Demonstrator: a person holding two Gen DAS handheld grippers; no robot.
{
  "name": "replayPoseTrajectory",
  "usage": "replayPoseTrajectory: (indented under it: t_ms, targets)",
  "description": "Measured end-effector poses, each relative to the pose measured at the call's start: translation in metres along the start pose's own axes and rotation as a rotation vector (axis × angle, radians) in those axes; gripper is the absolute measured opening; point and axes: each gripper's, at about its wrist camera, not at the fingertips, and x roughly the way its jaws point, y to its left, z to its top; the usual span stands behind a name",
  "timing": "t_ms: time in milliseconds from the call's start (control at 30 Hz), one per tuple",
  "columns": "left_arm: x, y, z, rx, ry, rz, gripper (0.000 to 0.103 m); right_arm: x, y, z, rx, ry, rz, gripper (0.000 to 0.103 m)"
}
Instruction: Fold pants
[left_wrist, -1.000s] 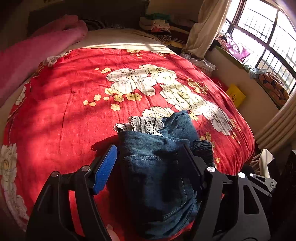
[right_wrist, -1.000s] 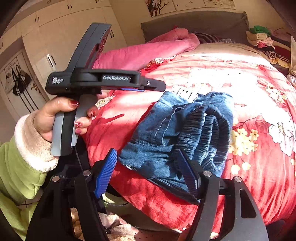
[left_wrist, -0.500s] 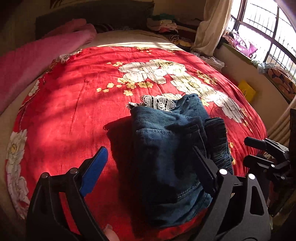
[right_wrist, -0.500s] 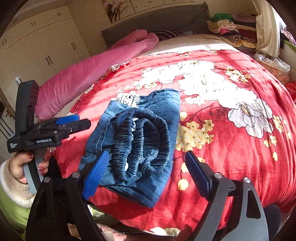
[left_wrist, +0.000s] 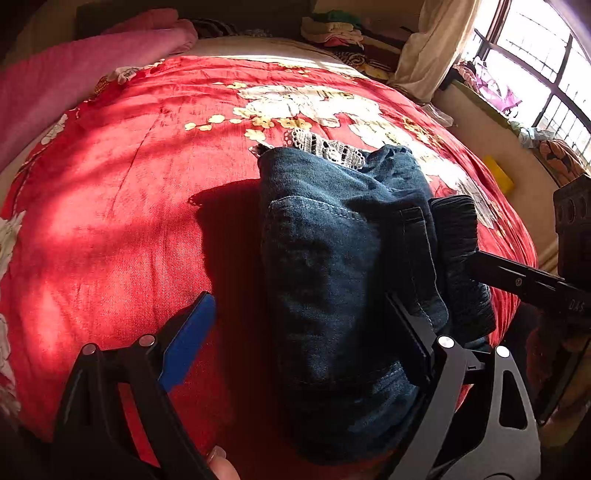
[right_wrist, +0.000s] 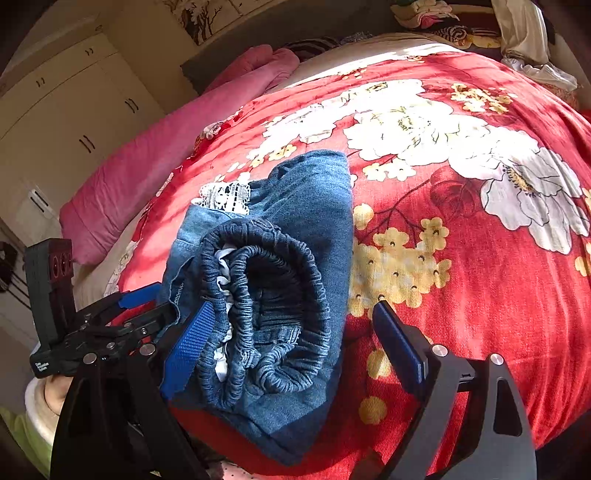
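Note:
The blue denim pants (left_wrist: 332, 258) lie folded into a thick bundle on the red floral bedspread (left_wrist: 129, 192), near its front edge. White lace trim (left_wrist: 325, 147) sticks out at the far end. In the right wrist view the bundle (right_wrist: 288, 258) shows its gathered elastic waistband (right_wrist: 266, 306). My left gripper (left_wrist: 299, 325) is open, its jaws wide on either side of the bundle's near end. My right gripper (right_wrist: 295, 332) is open too, straddling the waistband end. Neither holds the cloth.
A pink rolled quilt (right_wrist: 155, 170) lies along the bed's left side. Stacked clothes (left_wrist: 332, 29) and a curtain (left_wrist: 432, 48) stand at the far end by the window (left_wrist: 535, 55). White wardrobes (right_wrist: 66, 122) are at the left. The left gripper shows in the right wrist view (right_wrist: 85, 325).
Both grippers have moved in closer to the folded bundle, the right one swinging round to its waistband end. Both stay open. The pants have not moved.

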Motion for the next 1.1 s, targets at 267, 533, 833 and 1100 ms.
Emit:
replayPoseTrajectory:
  t_ms: [267,533,833,1100]
  targets:
    - [0.006,0.001,-0.001,-0.011,0.001,-0.008,0.082,0.023,-0.007,0.003,0.020,0.019,0.089,0.074]
    - [0.010,-0.008,0.001,-0.004,0.025,-0.072,0.041,0.020,0.001,-0.002,0.001,-0.011,0.098,0.045]
    - [-0.011,-0.021,0.011,0.027,-0.013,-0.074,0.019,-0.007,0.029,0.004,-0.123,-0.082,0.083,0.033]
    - [-0.031,-0.030,0.033,0.046,-0.080,-0.073,0.018,-0.027,0.043,0.020,-0.194,-0.148,0.074,0.033]
